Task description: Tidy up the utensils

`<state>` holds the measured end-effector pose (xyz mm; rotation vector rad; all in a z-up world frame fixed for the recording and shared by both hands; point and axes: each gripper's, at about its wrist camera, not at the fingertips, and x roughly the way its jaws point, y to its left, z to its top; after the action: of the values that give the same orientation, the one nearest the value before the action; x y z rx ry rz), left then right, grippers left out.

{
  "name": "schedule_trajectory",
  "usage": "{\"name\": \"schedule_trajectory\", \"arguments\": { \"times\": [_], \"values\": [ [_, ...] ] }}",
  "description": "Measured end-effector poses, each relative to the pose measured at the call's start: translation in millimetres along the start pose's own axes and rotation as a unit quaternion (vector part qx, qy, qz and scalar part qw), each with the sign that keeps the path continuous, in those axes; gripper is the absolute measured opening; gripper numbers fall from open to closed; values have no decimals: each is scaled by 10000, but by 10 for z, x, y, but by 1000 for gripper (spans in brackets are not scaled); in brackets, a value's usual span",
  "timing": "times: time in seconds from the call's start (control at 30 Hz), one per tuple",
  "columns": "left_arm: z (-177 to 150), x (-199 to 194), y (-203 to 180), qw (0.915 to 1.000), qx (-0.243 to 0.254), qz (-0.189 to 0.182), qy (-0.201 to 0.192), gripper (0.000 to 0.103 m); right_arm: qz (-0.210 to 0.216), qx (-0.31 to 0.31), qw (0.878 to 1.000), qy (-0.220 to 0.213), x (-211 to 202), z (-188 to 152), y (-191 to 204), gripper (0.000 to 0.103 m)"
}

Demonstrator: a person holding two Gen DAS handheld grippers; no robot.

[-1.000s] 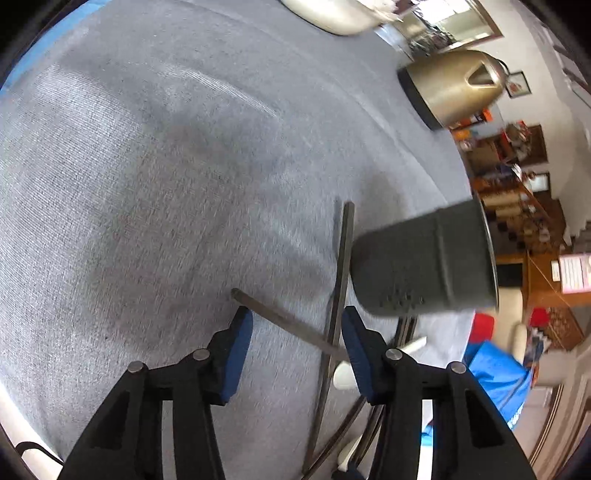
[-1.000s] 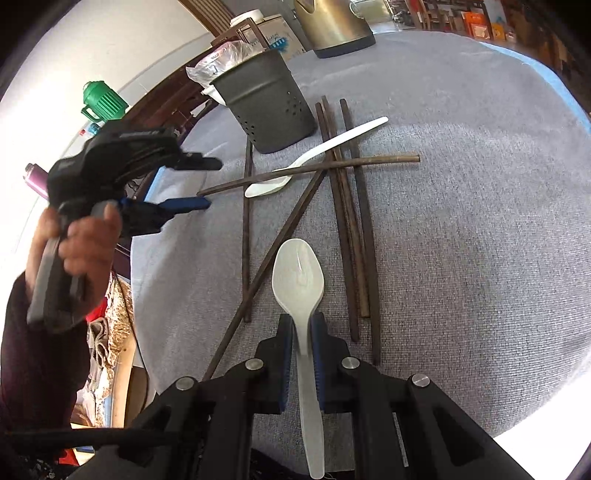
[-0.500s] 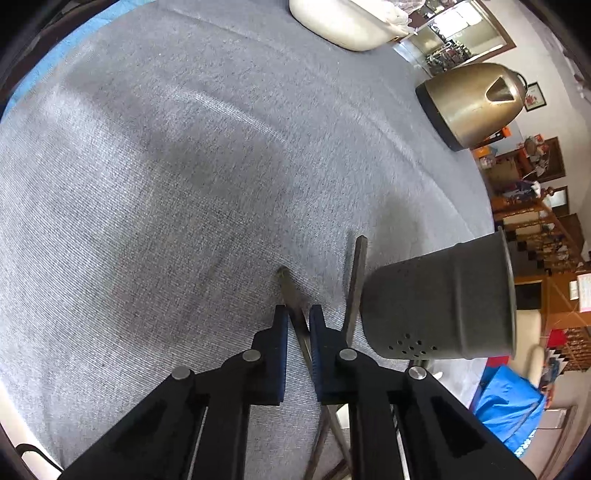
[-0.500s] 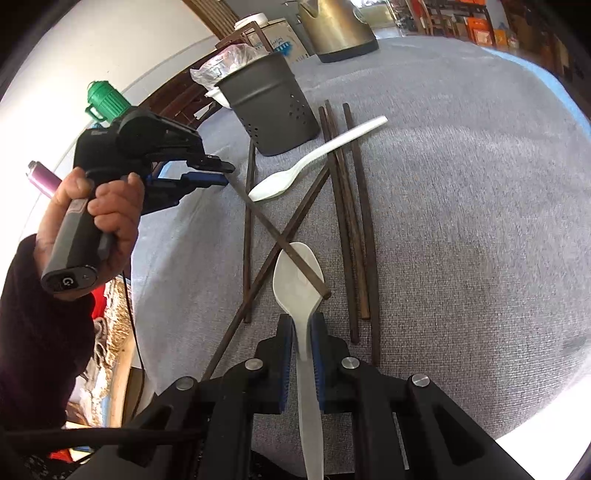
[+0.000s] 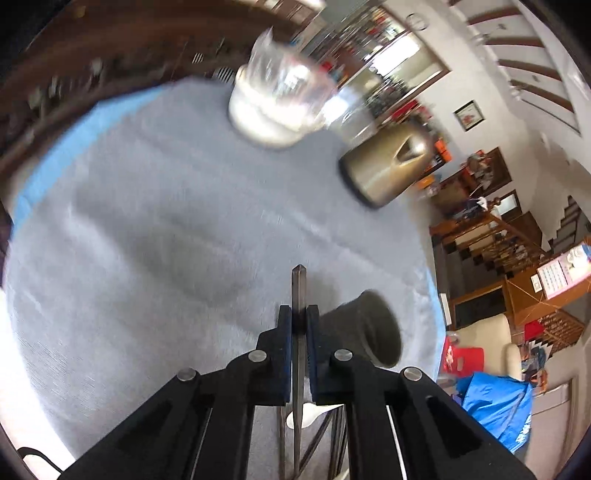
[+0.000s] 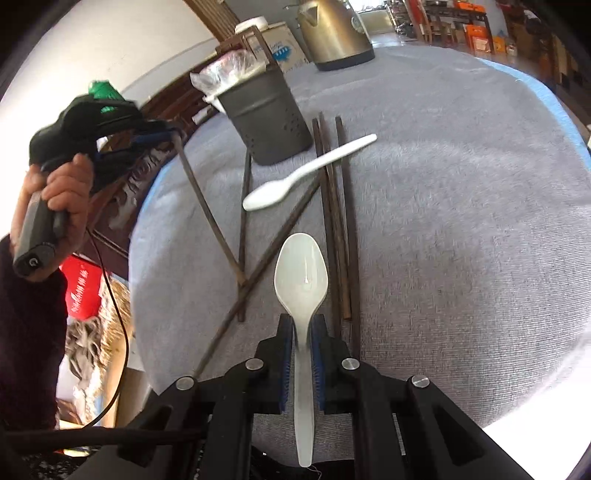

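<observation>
My left gripper (image 5: 298, 321) is shut on a dark chopstick (image 5: 297, 291) and holds it lifted and tilted; in the right wrist view that chopstick (image 6: 207, 206) hangs down from the left gripper (image 6: 173, 134) above the table's left side. My right gripper (image 6: 303, 328) is shut on a white plastic spoon (image 6: 301, 273), bowl forward, above the cloth. The dark perforated utensil holder (image 6: 267, 118) stands upright behind the pile; it also shows in the left wrist view (image 5: 365, 332). Several dark chopsticks (image 6: 334, 221) and a second white spoon (image 6: 306, 173) lie on the grey cloth.
A metal kettle (image 6: 334, 33) stands at the table's far edge, also in the left wrist view (image 5: 388, 166). A white container with clear plastic (image 5: 277, 107) sits near it. The round table carries a grey cloth (image 6: 461, 221) with a blue rim.
My left gripper shut on a chopstick, then lifted it off the pile and swung it upward, tilting its view toward the room. My right gripper stayed shut on the spoon, nearly still.
</observation>
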<state>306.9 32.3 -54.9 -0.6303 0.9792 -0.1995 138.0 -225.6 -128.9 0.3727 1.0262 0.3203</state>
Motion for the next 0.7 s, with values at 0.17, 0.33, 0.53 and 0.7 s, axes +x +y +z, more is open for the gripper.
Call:
{"name": "schedule_trajectory", "arguments": {
  "times": [0.17, 0.33, 0.53, 0.7],
  "values": [
    [-10, -390, -126, 9978, 502, -56, -429, 7, 295, 68, 9985, -456, -96, 154, 43, 11],
    [44, -404, -426, 9940, 970, -59, -497, 7, 575, 124, 9917, -1141, -185, 528, 120, 11],
    [112, -507, -620, 9895, 1306, -63, -616, 6, 828, 238, 9704, -2256, -363, 1155, 228, 11],
    [152, -525, -799, 9852, 1585, -44, -648, 6, 781, 113, 9486, -3065, -338, 1675, 395, 11]
  ]
}}
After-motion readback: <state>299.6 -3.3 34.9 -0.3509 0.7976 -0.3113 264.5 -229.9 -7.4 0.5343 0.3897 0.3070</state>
